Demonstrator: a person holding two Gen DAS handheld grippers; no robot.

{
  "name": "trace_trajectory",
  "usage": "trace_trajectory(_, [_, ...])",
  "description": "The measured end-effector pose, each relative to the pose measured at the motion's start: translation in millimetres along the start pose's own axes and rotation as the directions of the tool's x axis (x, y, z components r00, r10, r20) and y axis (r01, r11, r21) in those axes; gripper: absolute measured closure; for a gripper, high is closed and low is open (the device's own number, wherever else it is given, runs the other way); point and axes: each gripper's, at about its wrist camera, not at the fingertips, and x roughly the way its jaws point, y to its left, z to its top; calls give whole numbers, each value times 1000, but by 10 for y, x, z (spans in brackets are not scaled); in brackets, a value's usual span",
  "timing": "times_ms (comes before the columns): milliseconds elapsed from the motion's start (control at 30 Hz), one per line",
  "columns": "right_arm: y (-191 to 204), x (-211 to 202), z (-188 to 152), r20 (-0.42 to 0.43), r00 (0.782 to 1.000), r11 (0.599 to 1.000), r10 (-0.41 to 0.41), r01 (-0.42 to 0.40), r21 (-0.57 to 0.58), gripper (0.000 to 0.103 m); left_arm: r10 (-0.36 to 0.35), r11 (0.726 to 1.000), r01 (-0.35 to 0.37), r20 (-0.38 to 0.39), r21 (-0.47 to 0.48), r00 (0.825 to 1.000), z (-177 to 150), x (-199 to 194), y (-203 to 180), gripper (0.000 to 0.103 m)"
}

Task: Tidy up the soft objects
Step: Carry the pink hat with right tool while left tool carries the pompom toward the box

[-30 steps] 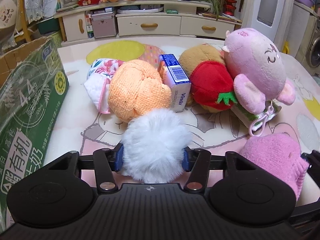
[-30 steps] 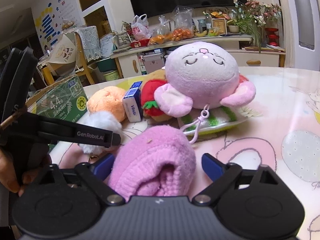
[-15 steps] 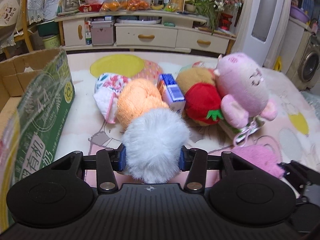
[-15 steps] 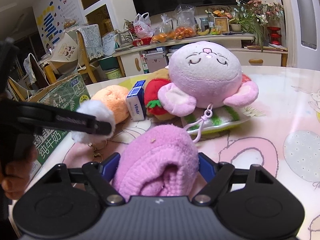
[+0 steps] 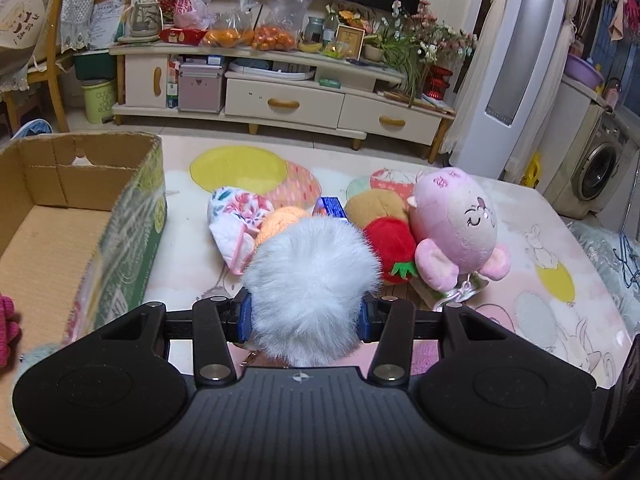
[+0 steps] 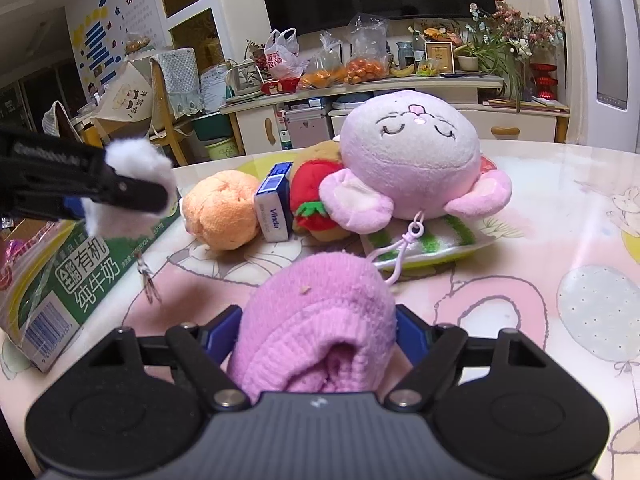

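My left gripper (image 5: 304, 316) is shut on a white fluffy pompom (image 5: 312, 280), held up off the table. In the right wrist view the pompom (image 6: 136, 160) hangs near the box's corner, a metal clasp (image 6: 146, 276) dangling under it. My right gripper (image 6: 316, 332) sits low on the table, its blue pads pressing both sides of a rolled pink knit cloth (image 6: 320, 312). Beyond lie an orange towel ball (image 6: 222, 210), a blue tissue pack (image 6: 274, 204), a strawberry plush (image 6: 312, 200) and a pink plush (image 6: 408, 152).
An open cardboard box (image 5: 132, 248) with green print stands at the table's left, something dark pink (image 5: 6, 328) inside. A floral cloth (image 5: 236, 216) lies behind the orange ball. A green-striped cloth (image 6: 432, 240) lies under the pink plush. A low cabinet (image 5: 280, 100) stands behind.
My left gripper has risen with the pompom, so the box's inside now shows. The right gripper's jaws have closed in onto the pink knit cloth without shifting place.
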Motion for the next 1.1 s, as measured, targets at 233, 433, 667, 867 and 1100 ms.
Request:
trace_trajectory(233, [65, -28, -16, -6, 1000, 1000, -17, 17, -15, 23, -20, 1000, 20, 34, -9, 999, -19, -60, 9, 46])
trace_trajectory(433, [155, -61, -34, -16, 1000, 999, -27, 27, -30, 23, -45, 998, 47, 60, -28, 997, -7, -113, 36, 46])
trace_trajectory(667, [266, -93, -39, -32, 999, 999, -28, 27, -34, 23, -75, 996, 79, 85, -47, 994, 25, -173, 60, 46])
trace_trajectory(867, [380, -165, -35, -33, 999, 999, -34, 32, -40, 24, -82, 994, 90, 118, -65, 990, 28, -238, 91, 46])
trace_trajectory(1100, [577, -225, -3, -29, 999, 997, -28, 26, -70, 25, -72, 989, 90, 148, -118, 986, 53, -330, 230, 45])
